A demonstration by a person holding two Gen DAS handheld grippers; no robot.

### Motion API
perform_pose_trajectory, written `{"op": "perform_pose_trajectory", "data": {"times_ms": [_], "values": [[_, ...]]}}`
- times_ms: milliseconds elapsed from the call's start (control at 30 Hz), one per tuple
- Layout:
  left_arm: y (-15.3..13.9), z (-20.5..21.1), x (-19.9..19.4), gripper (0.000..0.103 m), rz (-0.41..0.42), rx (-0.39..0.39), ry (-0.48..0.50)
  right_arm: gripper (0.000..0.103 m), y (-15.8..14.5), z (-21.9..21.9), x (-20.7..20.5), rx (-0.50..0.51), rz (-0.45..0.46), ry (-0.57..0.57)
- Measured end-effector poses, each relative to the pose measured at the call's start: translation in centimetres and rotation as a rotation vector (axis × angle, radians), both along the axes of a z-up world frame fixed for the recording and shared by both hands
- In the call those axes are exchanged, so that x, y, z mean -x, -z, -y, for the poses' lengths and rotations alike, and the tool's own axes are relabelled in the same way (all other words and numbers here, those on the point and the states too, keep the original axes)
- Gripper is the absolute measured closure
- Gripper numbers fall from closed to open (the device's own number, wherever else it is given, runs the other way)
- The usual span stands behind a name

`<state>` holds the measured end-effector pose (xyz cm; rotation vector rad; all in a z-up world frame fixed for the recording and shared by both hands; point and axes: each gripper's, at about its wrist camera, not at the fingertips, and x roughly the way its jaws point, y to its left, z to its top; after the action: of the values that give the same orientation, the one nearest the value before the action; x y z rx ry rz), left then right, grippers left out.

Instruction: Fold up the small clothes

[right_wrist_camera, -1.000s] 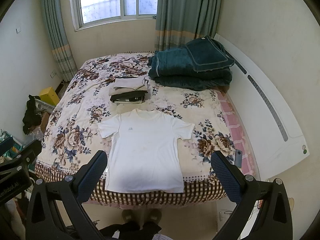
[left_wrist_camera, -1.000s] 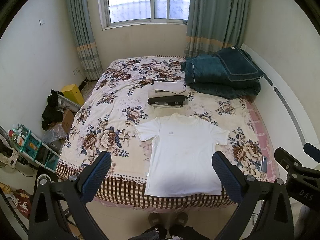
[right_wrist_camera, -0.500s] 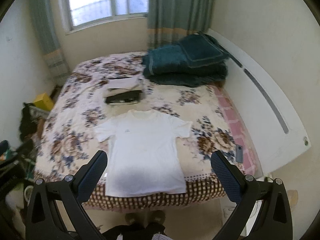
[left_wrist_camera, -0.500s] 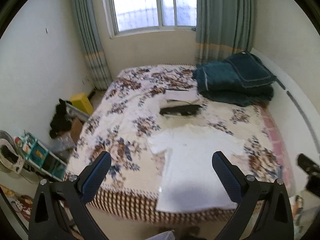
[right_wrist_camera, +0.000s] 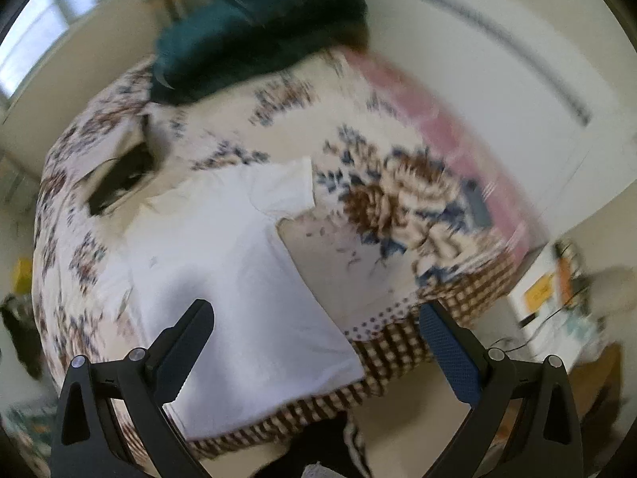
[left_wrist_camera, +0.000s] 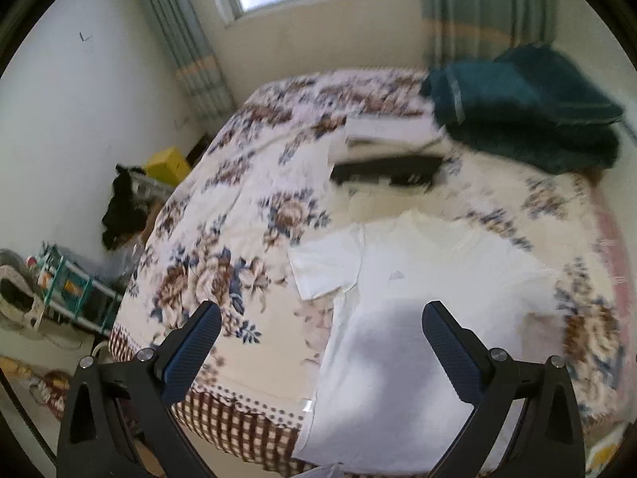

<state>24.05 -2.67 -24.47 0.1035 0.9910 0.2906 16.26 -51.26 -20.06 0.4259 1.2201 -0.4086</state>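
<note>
A white short-sleeved T-shirt [left_wrist_camera: 418,310] lies flat on the flowered bed, hem at the near edge; it also shows in the right wrist view [right_wrist_camera: 231,271]. My left gripper [left_wrist_camera: 318,346] is open and empty above the shirt's left side, near its left sleeve [left_wrist_camera: 322,267]. My right gripper [right_wrist_camera: 318,342] is open and empty above the shirt's right lower side, with the right sleeve [right_wrist_camera: 282,191] ahead. Both views are blurred by motion.
A pile of folded clothes [left_wrist_camera: 386,151] lies beyond the shirt. A folded teal blanket [left_wrist_camera: 525,115] sits at the far right. A white headboard panel [right_wrist_camera: 497,63] runs along the bed's right side. Clutter and a yellow box [left_wrist_camera: 167,163] stand on the floor at left.
Both grippers have moved down and forward toward the bed, the left swinging left and the right swinging right. The shirt has not moved. Both stay open.
</note>
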Motion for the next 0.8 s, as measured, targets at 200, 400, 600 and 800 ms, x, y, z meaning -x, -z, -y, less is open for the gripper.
{"op": "perform_pose_trajectory", "data": {"times_ms": [200,400,600,800], "values": [[14.5,0.5,-5.6,0.000,-0.206,0.014,-0.107,0.027,19.5,8.7,-8.7,-0.303,-0.066,0.161],[25.4,0.1,-8.5,0.000,-0.346,0.042,-0.177,0.035,35.4,11.4,-14.3,-0.584,-0.052,0.360],[30.9,-0.6,-10.2,0.000,-0.387,0.099,-0.180,0.071,41.3,10.8,-16.9,-0.642,0.112,0.491],[30.4,-3.9,-9.9,0.000,-0.343,0.107,-0.198,0.099,35.0,1.8,-22.8,-0.217,0.131,0.142]]}}
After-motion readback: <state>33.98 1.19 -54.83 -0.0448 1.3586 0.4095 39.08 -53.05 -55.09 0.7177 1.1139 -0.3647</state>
